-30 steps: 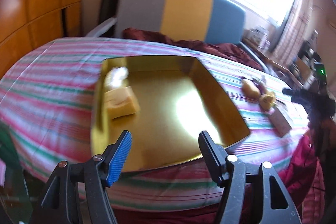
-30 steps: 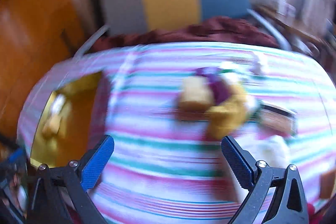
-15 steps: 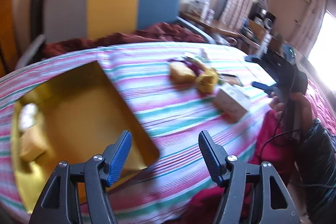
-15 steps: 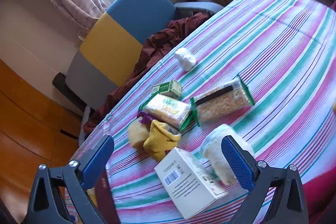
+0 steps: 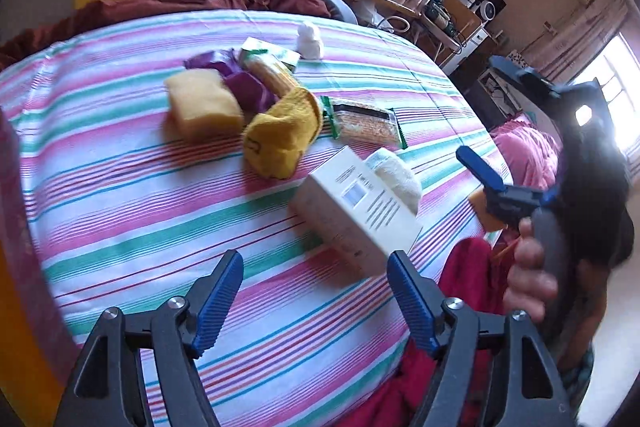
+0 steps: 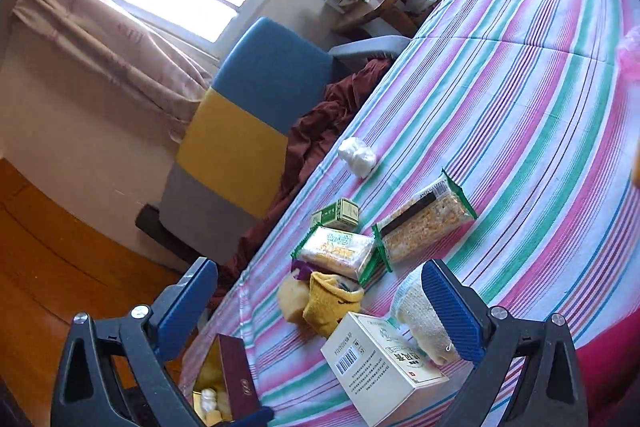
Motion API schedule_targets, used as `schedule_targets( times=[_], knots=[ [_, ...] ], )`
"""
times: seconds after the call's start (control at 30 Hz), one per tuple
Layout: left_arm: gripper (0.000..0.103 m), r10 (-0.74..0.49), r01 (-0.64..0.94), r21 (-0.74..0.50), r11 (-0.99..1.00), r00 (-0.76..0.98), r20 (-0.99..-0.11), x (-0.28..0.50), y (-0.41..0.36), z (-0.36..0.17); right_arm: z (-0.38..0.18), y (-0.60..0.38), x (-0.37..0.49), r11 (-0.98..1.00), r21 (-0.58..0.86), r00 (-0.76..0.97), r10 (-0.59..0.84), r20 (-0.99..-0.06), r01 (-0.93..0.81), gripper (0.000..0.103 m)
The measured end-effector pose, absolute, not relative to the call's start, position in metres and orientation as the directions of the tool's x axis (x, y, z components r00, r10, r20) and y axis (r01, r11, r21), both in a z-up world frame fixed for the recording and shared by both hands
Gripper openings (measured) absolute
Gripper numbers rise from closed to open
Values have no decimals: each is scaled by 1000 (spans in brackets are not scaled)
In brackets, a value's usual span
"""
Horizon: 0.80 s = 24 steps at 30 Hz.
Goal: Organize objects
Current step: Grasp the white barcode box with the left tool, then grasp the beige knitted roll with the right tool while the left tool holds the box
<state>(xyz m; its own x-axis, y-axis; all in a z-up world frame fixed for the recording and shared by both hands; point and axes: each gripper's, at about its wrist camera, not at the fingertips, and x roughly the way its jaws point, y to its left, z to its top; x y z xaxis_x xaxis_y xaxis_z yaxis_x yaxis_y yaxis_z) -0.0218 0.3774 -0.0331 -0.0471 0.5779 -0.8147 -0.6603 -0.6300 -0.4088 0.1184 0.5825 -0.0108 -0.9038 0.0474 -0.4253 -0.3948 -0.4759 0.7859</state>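
My left gripper [image 5: 316,301] is open and empty, just short of a white box [image 5: 356,211] on the striped tablecloth [image 5: 120,211]. Beyond it lie a yellow sock [image 5: 284,137], a yellow sponge [image 5: 202,105], a purple wrapper [image 5: 240,83], two green-edged snack packs [image 5: 366,121] and a white cloth roll [image 5: 398,177]. My right gripper [image 6: 320,311] is open and empty above the same pile; the white box [image 6: 384,367] and sock [image 6: 330,301] lie between its jaws. It shows at the right in the left wrist view [image 5: 520,139], held in a hand.
The gold tray's dark red wall [image 6: 238,375] shows at the lower left, with pale items inside. A small white lump [image 6: 357,157] and a green carton [image 6: 338,215] lie farther back. A blue, yellow and grey chair [image 6: 248,131] stands behind the table, with maroon cloth on it.
My left gripper has swung right, from over the gold tray to the pile of objects. My right gripper has tilted and drawn back toward the table's near edge. Both stay open.
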Motion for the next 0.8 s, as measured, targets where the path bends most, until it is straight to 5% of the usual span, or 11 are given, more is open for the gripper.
schedule_targets(
  times=[0.3, 0.63, 0.7, 0.8],
  knots=[
    [86, 559, -548, -472, -690, 10, -829, -42, 444, -60, -8, 584, 126, -474, 815, -931, 31, -363, -334, 103],
    [89, 437, -692, -293, -660, -36, -899, -22, 474, -81, -11, 586, 127, -458, 830, -936, 17, -351, -319, 103],
    [59, 435, -692, -287, -663, -44, -899, -22, 459, -82, -11, 585, 125, -466, 822, -932, 14, -363, -327, 103],
    [52, 433, -715, -250, -653, -82, -898, -24, 427, -81, -11, 581, 115, -499, 783, -904, 5, -427, -373, 103]
  ],
)
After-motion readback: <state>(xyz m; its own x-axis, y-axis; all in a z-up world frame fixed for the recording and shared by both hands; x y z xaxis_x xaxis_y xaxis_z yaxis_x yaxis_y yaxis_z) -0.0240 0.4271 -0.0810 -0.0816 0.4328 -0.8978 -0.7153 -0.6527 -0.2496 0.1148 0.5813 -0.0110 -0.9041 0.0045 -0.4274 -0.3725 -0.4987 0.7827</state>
